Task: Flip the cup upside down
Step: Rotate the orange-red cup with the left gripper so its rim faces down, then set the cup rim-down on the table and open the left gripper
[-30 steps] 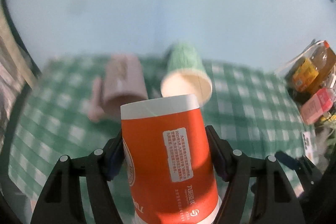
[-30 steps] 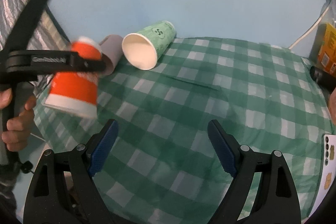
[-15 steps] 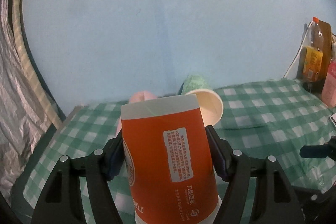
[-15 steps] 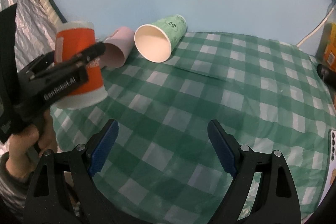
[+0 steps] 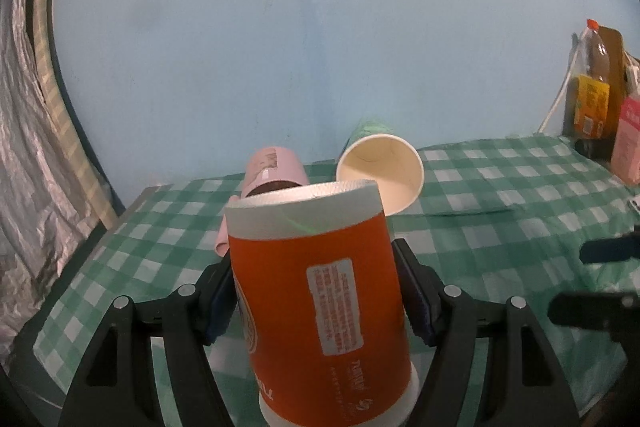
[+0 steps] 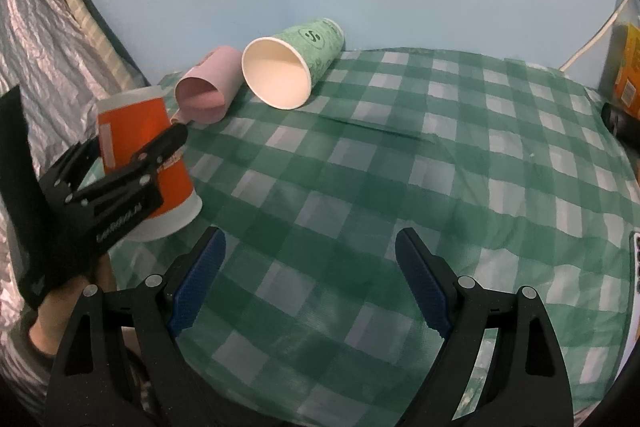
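Note:
My left gripper (image 5: pixel 320 291) is shut on an orange paper cup (image 5: pixel 320 291) with a white rim and a white label. The cup stands nearly upside down, wide rim down, close to the green checked tablecloth (image 5: pixel 500 227). In the right wrist view the orange cup (image 6: pixel 140 147) sits at the table's left edge in the left gripper (image 6: pixel 132 163), rim tilted slightly. My right gripper (image 6: pixel 310 283) is open and empty above the cloth's near side.
A pink cup (image 6: pixel 208 87) and a green cup (image 6: pixel 292 67) lie on their sides at the back by the blue wall. Bottles and a pink carton (image 5: pixel 628 143) stand at the far right. Silver foil sheeting (image 6: pixel 40 39) hangs on the left.
The left gripper has turned the orange cup from tilted sideways to base up and lowered it toward the cloth at the left edge. The right gripper stays open, nearly still.

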`<act>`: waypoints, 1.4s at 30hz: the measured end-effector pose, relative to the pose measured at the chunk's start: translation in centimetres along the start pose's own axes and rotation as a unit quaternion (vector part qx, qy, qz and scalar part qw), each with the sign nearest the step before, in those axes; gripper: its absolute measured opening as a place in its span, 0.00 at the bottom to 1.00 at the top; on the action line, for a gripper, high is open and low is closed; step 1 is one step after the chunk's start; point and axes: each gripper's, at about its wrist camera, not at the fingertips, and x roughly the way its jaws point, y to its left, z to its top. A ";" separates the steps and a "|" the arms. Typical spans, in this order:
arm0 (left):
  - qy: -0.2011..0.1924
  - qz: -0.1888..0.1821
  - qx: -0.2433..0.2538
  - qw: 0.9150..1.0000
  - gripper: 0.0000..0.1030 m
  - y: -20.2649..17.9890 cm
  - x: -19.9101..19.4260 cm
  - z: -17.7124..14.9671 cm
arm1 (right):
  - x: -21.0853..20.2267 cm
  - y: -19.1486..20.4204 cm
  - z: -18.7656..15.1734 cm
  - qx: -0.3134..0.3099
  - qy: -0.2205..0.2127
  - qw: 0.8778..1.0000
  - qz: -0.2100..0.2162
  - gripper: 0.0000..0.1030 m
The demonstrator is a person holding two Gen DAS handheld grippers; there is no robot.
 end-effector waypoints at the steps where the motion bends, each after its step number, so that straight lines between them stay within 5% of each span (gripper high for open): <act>1: -0.001 0.002 0.003 1.000 0.70 -0.2 -0.2 -0.2 | 0.0 0.0 0.0 0.000 0.000 1.000 0.001 0.84; 6: 0.005 0.015 0.008 1.000 0.81 -0.6 -0.6 -1.3 | 0.2 0.4 -0.2 -0.001 0.002 1.000 0.003 0.84; 15: -0.046 0.006 -0.020 0.999 0.99 1.0 -3.9 -0.4 | -0.5 0.8 -0.6 -0.001 -0.009 1.000 0.002 0.84; 28: -0.086 0.002 -0.078 0.993 1.00 4.3 -8.9 1.0 | -2.5 3.4 -0.9 -0.033 -0.065 0.997 -0.037 0.84; 42: -0.066 0.004 -0.135 0.989 1.00 8.1 -14.5 -2.7 | -6.1 7.1 -2.4 -0.071 -0.132 0.987 -0.058 0.86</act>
